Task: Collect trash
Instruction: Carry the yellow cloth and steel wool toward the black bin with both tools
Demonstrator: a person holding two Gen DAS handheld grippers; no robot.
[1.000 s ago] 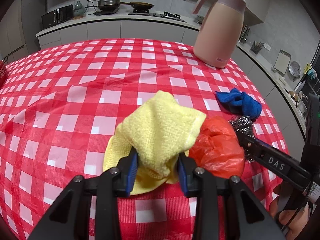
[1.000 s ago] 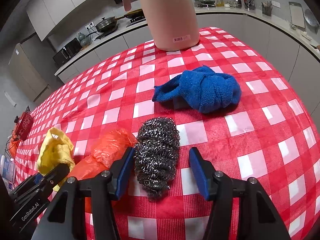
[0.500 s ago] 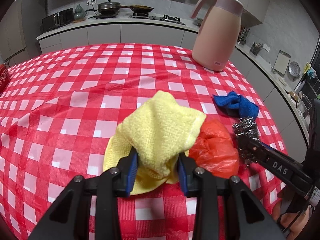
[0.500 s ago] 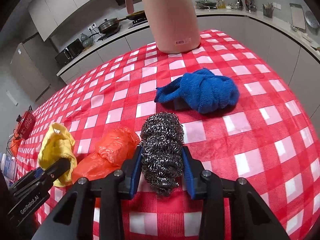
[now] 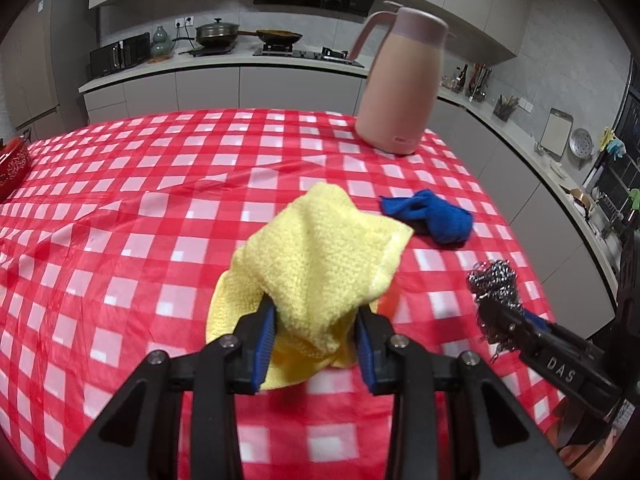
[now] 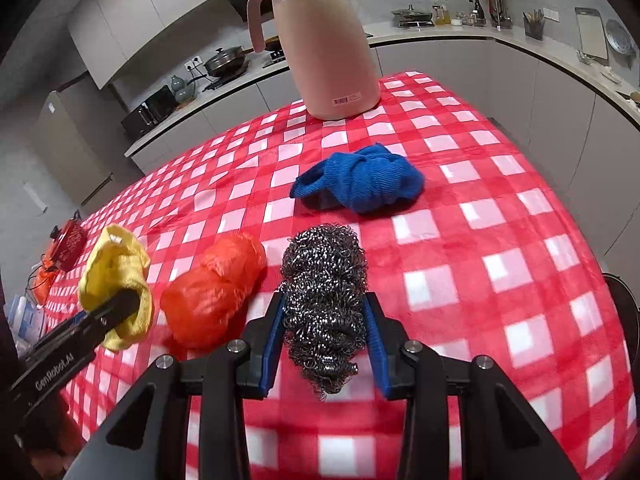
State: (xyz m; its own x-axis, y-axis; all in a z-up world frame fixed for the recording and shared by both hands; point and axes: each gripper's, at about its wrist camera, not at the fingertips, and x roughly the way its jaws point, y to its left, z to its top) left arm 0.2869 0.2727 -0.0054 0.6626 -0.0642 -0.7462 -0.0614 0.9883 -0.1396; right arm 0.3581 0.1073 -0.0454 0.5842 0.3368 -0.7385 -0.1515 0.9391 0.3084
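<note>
Both tongs loaded over the checkered bench [image 6: 500,216]

I am gripping a yellow cloth [image 5: 320,264] in the left tongs [image 5: 314,340]; the right tongs [image 6: 324,340], just closing, are clamping a steel scourer [image 6: 324,280], an orange bag [image 6: 212,284] lying at its nine o'clock.

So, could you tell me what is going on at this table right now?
A person is clearing a table covered in a red checked cloth, with a hand-held gripper in each hand. The left hand-held gripper is clamped on a yellow cloth; the right hand-held gripper has just closed on a steel wool scrubber. An orange plastic bag and a blue cloth lie on the table, with a pink jug standing behind them.
</note>
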